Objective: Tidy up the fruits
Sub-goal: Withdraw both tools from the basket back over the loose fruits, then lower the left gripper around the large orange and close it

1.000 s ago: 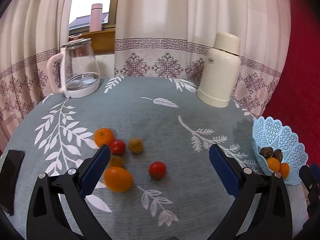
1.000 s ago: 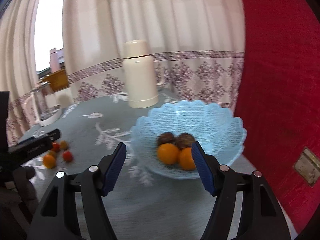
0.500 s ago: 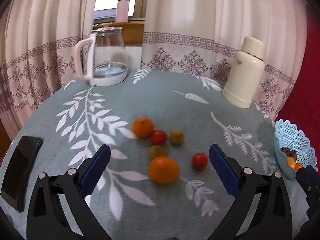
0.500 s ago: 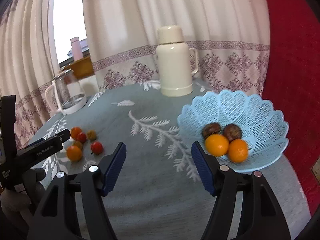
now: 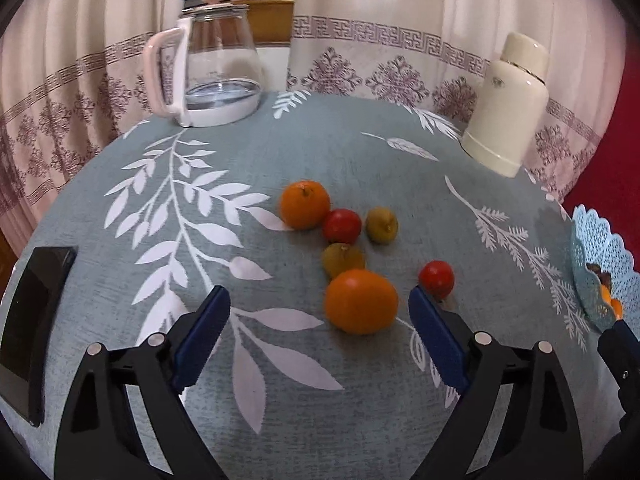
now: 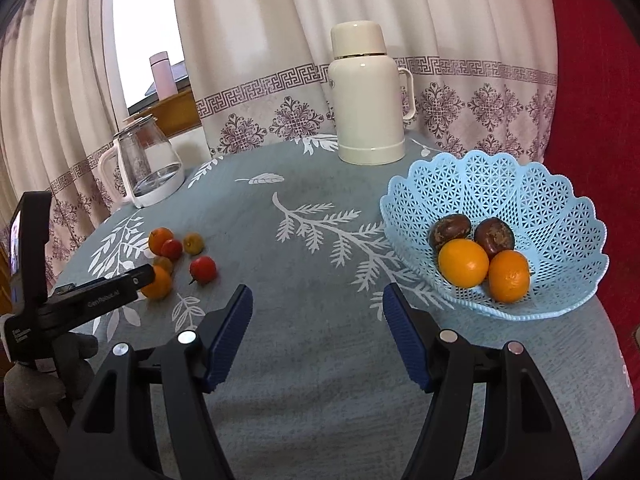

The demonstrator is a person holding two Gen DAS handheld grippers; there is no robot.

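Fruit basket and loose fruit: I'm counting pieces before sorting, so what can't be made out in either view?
- Left wrist view: blue basket cut by the right edge; most contents hidden.
- Right wrist view: large orange partly behind the left hand-held gripper.
- Right wrist view: two dark fruits half hidden by oranges; type unclear.

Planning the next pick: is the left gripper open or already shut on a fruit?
Open. The left gripper has its blue pads spread wide, holding nothing; the large orange lies on the table between them, untouched.
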